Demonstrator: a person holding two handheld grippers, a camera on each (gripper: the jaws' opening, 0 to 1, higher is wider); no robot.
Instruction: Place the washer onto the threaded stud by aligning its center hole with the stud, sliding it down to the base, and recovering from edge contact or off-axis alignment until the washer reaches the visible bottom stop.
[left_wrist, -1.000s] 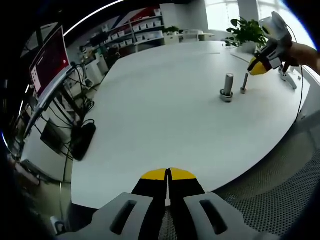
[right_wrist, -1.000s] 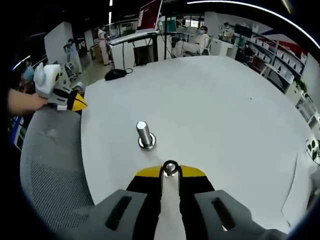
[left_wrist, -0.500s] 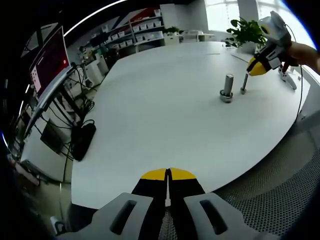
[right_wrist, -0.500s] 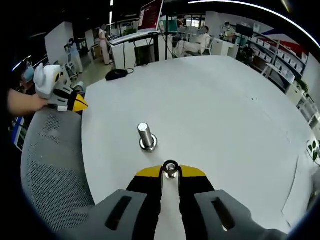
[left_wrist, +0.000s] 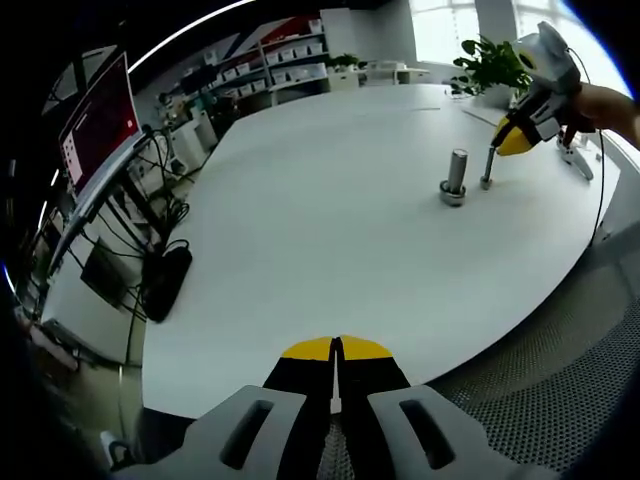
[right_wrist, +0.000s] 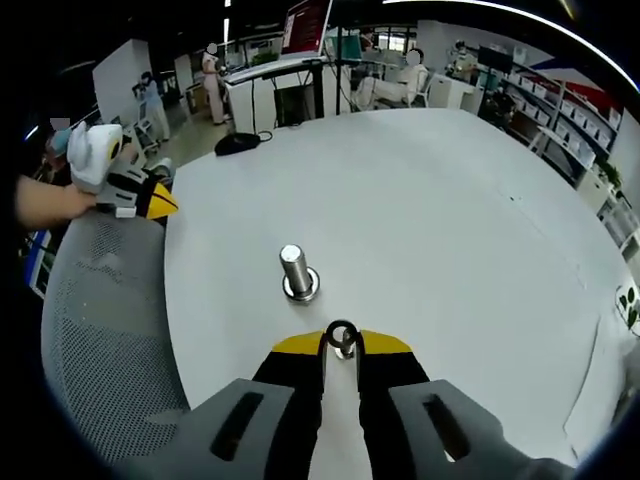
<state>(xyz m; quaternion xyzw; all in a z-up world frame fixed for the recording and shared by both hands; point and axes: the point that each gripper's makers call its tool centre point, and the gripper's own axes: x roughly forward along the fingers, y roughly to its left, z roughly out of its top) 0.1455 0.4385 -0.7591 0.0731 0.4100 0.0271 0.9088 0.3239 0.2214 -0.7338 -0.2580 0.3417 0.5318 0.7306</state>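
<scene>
Between right tool (right_wrist: 341, 343) tips — dark ring washer (right_wrist: 341, 333), pinched | left tool (left_wrist: 337, 348) closed, empty

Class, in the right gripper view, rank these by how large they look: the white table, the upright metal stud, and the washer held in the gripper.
1. White table, by far the largest.
2. Stud.
3. Washer in the right gripper; it sits nearer the camera, so the difference from the stud is uncertain.

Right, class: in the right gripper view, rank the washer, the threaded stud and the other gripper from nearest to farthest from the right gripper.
1. The washer: pinched edge-up at the right gripper tips.
2. The threaded stud: standing on the white table, just ahead and slightly left.
3. The left gripper: far left, at the table's edge over the mesh chair.
</scene>
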